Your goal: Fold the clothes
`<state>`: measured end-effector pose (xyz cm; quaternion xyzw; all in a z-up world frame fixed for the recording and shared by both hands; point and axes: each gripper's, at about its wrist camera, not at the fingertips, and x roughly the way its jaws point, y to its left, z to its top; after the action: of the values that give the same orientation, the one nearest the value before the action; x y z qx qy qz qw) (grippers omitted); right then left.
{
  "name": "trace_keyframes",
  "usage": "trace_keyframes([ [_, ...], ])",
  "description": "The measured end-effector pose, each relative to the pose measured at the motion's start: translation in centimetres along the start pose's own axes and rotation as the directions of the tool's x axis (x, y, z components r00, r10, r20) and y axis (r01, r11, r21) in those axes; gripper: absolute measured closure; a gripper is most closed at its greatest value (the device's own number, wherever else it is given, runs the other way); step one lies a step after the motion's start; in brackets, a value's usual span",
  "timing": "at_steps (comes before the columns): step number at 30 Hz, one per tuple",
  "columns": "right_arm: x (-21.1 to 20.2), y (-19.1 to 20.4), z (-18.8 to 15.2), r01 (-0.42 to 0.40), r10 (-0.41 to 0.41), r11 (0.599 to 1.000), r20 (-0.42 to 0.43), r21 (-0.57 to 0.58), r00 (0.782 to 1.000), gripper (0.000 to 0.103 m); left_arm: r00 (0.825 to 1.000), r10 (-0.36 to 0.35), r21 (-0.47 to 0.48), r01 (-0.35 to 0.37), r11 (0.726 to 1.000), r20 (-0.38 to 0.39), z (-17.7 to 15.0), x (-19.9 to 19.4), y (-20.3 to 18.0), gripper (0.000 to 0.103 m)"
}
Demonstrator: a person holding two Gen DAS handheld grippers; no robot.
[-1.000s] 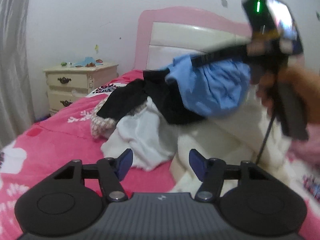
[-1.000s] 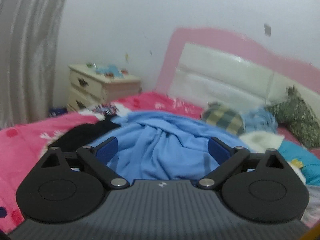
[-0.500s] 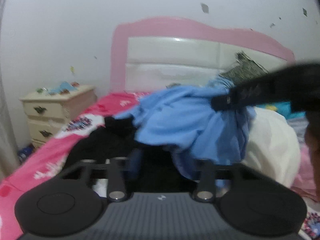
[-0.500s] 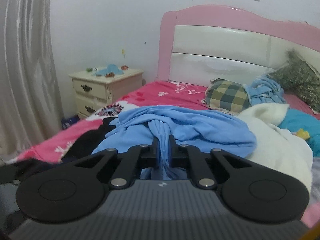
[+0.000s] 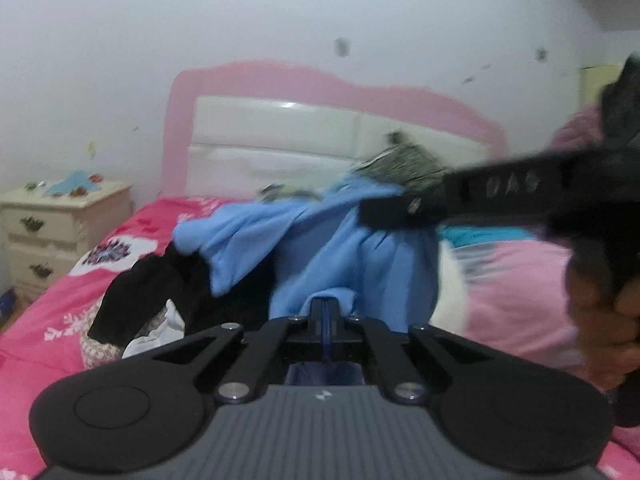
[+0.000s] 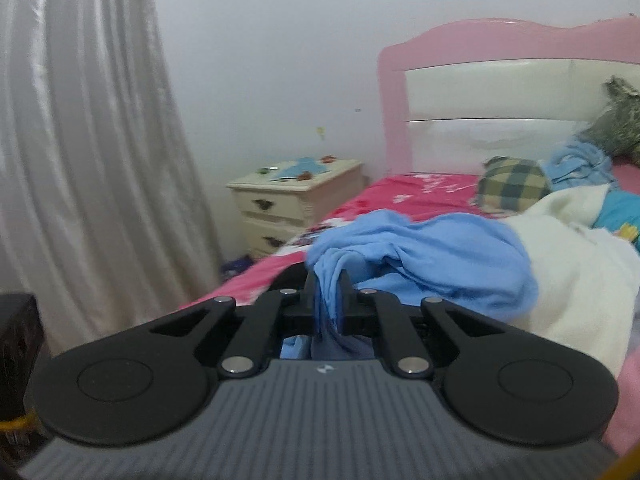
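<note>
A cream nightstand (image 6: 296,200) with two drawers stands beside the bed's pink headboard (image 6: 500,40), small bits scattered on its top. A pale curtain (image 6: 88,140) hangs near it. A checked cushion (image 6: 514,188) lies on the pink floral bedspread (image 5: 52,300).

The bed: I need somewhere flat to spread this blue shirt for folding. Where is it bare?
Bare pink bedspread lies on the nightstand side, between the black clothes and the bed's edge, and up by the headboard. The middle is crowded: blue shirt, white blanket, checked pillow.
</note>
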<state>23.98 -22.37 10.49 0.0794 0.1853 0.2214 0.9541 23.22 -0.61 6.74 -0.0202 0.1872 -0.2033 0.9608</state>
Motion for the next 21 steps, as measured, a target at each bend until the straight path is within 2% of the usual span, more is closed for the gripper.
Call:
trace_keyframes([
  [3, -3.8, 2.1, -0.8, -0.074, 0.075, 0.997, -0.025, 0.030, 0.997, 0.097, 0.996, -0.084, 0.011, 0.084, 0.996, -0.004, -0.6, -5.9, -0.8, 0.103],
  [6, -8.4, 4.4, -2.3, -0.144, 0.151, 0.986, -0.079, 0.085, 0.985, 0.097, 0.983, -0.183, 0.015, 0.183, 0.983, -0.028, -1.6, -12.1, -1.8, 0.103],
  [9, -14.2, 6.9, -4.6, -0.192, 0.213, 0.972, -0.153, 0.137, 0.965, 0.097, 0.946, -0.309, -0.012, 0.310, 0.951, -0.102, -3.3, -18.4, -3.5, 0.103],
  [12, -20.0, 9.2, -8.0, -0.213, 0.263, 0.953, -0.239, 0.215, 0.935, 0.097, 0.883, -0.414, -0.056, 0.412, 0.909, -0.221, -6.5, -23.9, -5.1, 0.103],
  [14, -22.8, 10.6, -11.5, -0.182, 0.255, 0.954, -0.328, 0.238, 0.910, 0.096, 0.830, -0.442, -0.097, 0.436, 0.894, -0.340, -10.0, -25.2, -5.6, 0.102],
  [15, -24.0, 11.3, -13.6, -0.159, 0.246, 0.956, -0.383, 0.245, 0.890, 0.095, 0.798, -0.447, -0.116, 0.439, 0.891, -0.405, -12.0, -25.5, -5.8, 0.099],
  [17, -25.4, 12.4, -18.4, -0.095, 0.204, 0.968, -0.511, 0.232, 0.835, 0.092, 0.725, -0.444, -0.150, 0.435, 0.888, -0.525, -15.9, -25.9, -6.1, 0.097],
  [20, -27.0, 12.8, -24.6, 0.065, 0.094, 0.973, -0.638, 0.222, 0.764, 0.084, 0.686, -0.334, -0.137, 0.327, 0.935, -0.646, -20.9, -25.6, -5.4, 0.083],
  [21, -27.4, 12.9, -26.0, 0.111, 0.060, 0.971, -0.668, 0.210, 0.742, 0.082, 0.677, -0.310, -0.139, 0.295, 0.945, -0.668, -21.7, -25.6, -4.9, 0.082],
])
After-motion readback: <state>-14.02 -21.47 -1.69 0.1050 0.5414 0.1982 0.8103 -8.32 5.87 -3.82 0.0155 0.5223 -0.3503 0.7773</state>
